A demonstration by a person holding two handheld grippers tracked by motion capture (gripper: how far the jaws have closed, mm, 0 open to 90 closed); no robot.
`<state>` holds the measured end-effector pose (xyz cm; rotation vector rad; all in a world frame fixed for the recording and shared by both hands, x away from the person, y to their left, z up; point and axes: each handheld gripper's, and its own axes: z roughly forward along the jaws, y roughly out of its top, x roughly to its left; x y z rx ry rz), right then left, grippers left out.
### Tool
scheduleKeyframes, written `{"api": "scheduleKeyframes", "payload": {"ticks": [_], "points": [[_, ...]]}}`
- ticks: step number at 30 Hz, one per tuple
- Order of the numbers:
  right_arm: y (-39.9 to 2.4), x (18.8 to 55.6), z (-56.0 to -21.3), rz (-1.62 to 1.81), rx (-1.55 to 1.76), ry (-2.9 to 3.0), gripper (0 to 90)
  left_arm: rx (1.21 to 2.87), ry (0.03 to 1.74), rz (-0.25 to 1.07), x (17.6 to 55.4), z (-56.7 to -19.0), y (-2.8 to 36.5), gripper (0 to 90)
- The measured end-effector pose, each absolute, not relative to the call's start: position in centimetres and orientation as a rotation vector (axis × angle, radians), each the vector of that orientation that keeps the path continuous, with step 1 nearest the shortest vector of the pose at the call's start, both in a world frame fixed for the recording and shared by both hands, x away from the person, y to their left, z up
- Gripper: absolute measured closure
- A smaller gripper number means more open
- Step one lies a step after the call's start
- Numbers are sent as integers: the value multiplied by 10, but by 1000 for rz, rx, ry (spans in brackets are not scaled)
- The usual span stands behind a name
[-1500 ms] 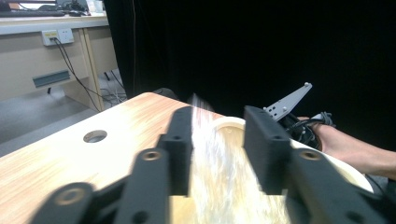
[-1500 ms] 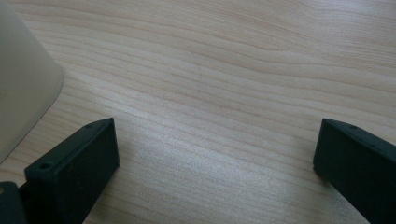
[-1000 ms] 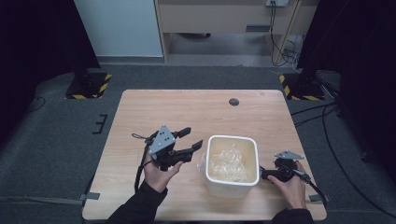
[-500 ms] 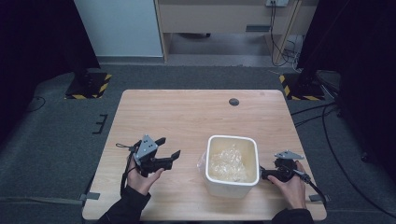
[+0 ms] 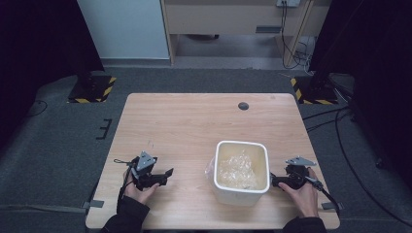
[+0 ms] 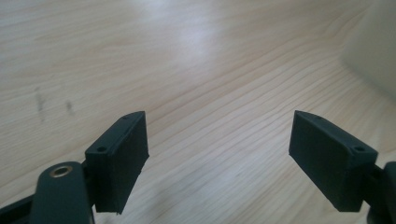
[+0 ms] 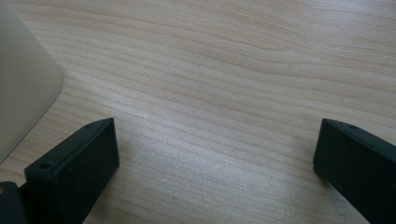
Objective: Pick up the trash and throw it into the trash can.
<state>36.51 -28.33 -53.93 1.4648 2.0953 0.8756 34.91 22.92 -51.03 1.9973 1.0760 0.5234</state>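
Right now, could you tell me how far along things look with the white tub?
Done: clear crumpled plastic sits inside the white tub. In hand: nothing; the left gripper and right gripper rest open on the table, either side of the tub. Left: nothing obvious.

The left hand-held gripper (image 5: 163,175) has drawn back from the tub (image 5: 241,172), seemingly lowered onto the table (image 5: 194,121).

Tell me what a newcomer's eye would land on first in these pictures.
The white tub stands out first, on the near right part of the wooden table, with crumpled clear plastic inside it. Next come the two black grippers held low at the near edge: the left gripper well clear of the tub, the right gripper close beside it, both with jaws wide open over bare wood.
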Motion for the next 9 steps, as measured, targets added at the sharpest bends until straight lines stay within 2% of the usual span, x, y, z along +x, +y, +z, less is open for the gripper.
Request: {"api": "scheduleKeyframes", "payload": {"ticks": [9], "points": [[-283, 365, -539, 875, 1465, 2095, 3, 2022, 1169, 508, 354, -525, 242, 187]]}}
